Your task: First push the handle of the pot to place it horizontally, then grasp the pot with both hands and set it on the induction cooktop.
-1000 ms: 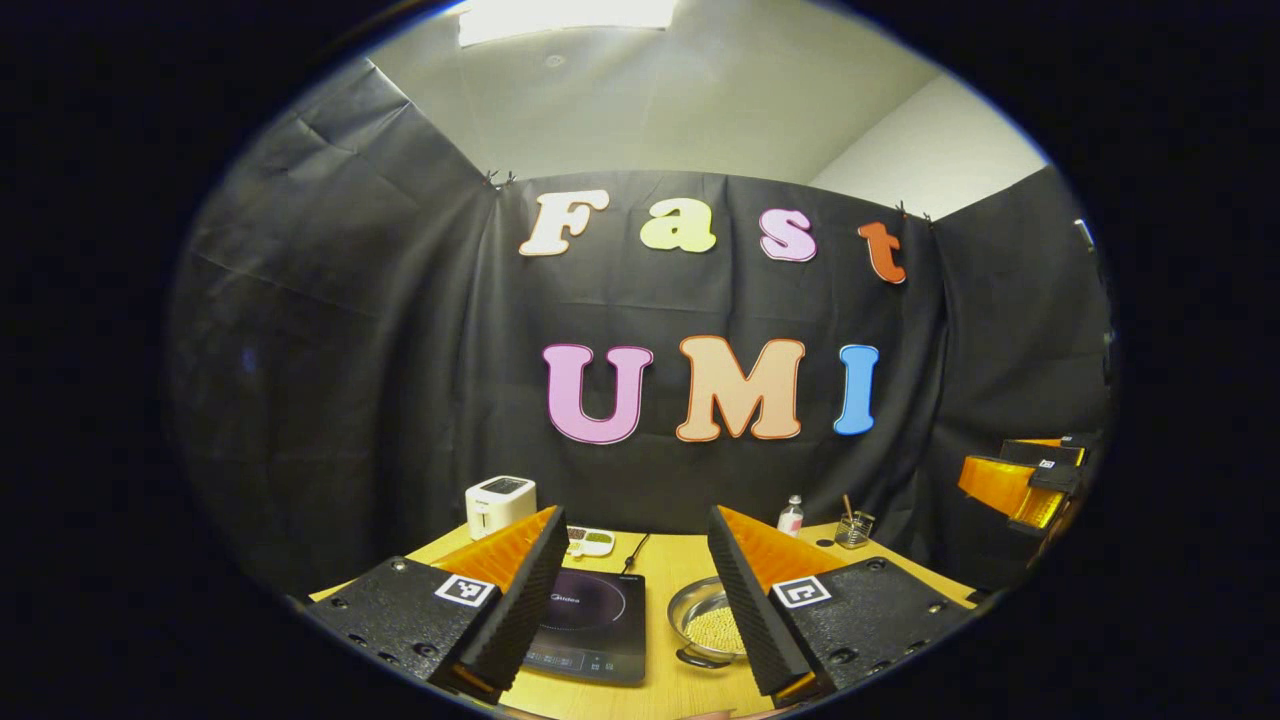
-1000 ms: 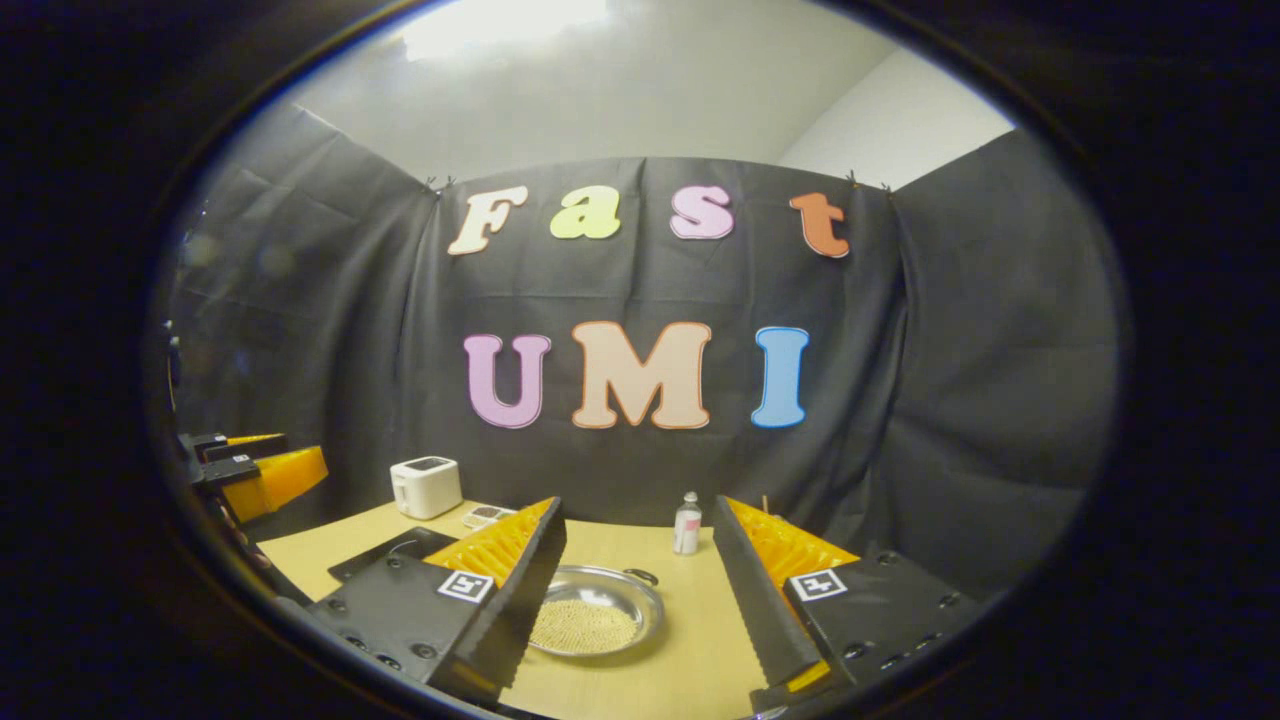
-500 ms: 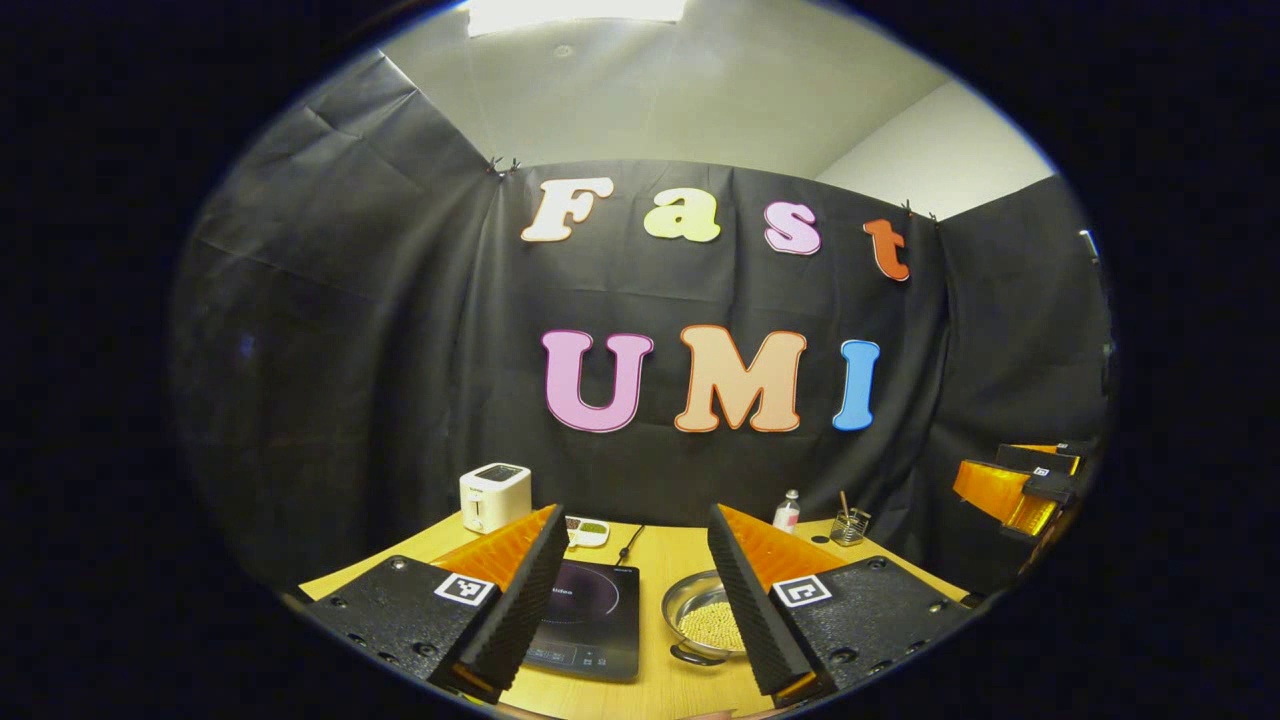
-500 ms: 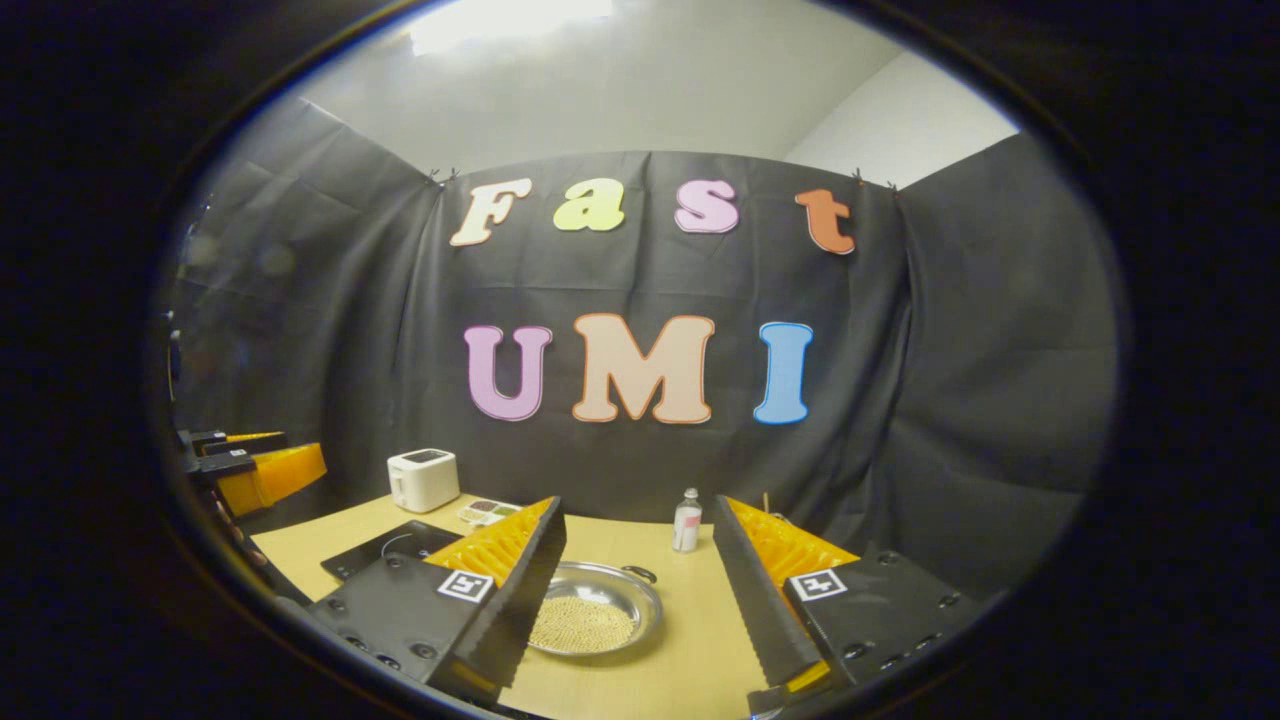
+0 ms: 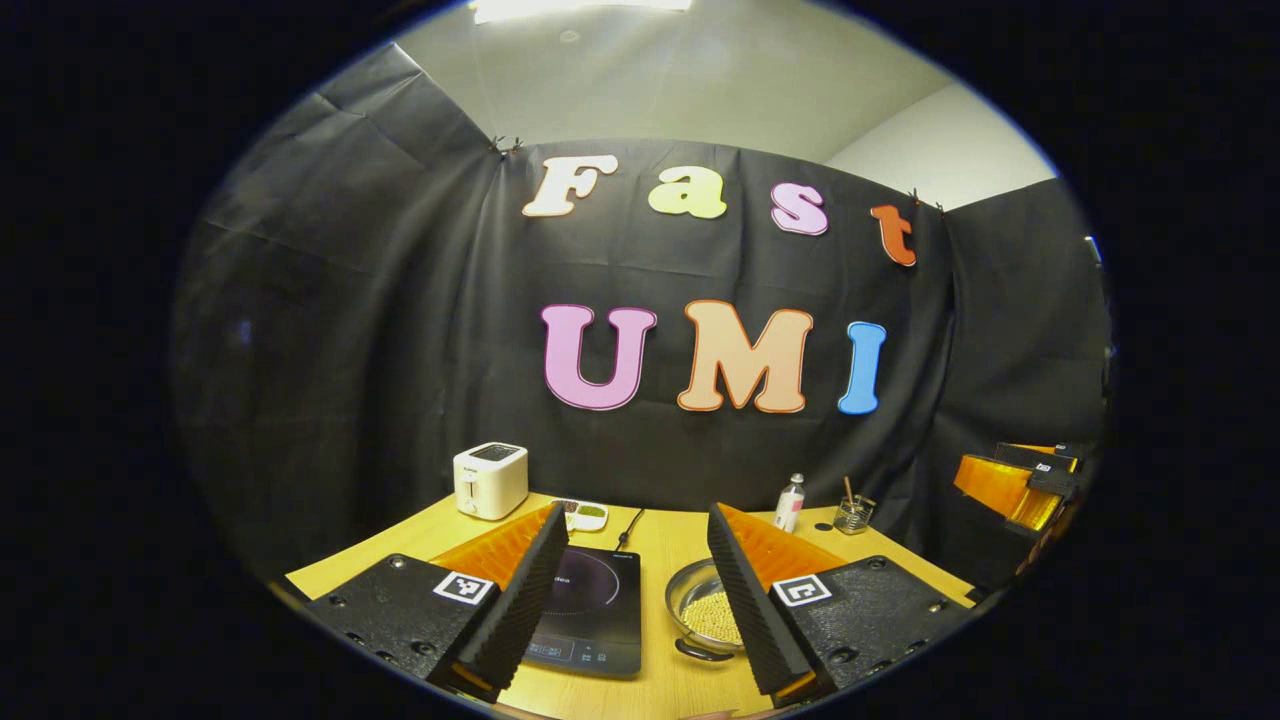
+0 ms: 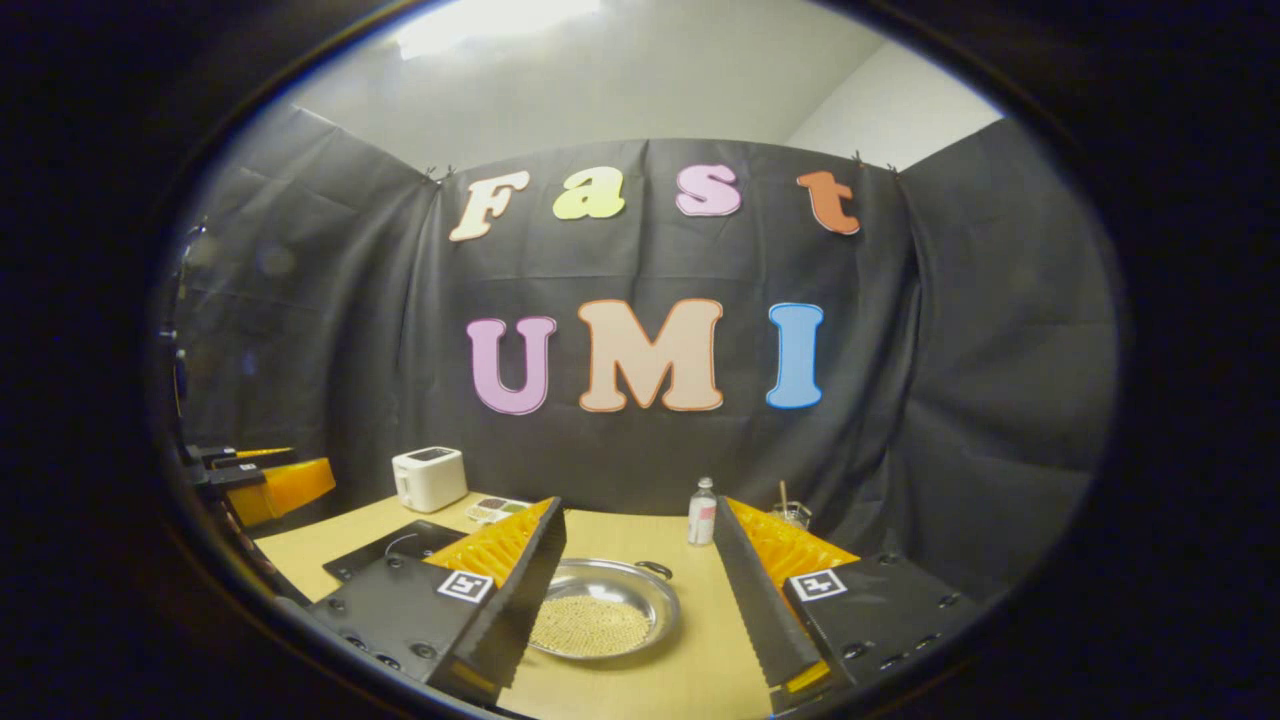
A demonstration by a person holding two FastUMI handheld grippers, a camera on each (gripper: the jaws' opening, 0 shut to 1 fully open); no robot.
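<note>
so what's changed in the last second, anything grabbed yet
Nothing grabbed. Both cameras have tipped down a little: more table shows, and the toaster and bottle sit higher in the views. The left gripper and right gripper stay open and apart from everything. The pot of beans stays beside the cooktop, untouched.

Staged recording booth, mock kitchen setup. Black cloth wall (image 5: 350, 330) draped round wooden table (image 6: 640, 535), plain white ceiling (image 5: 680, 80) above. Kitchen props on table: induction cooktop (image 5: 590, 610), white toaster (image 5: 490, 480) far left, small bottle (image 6: 703, 511) and glass cup (image 5: 853, 515) far right.
</note>
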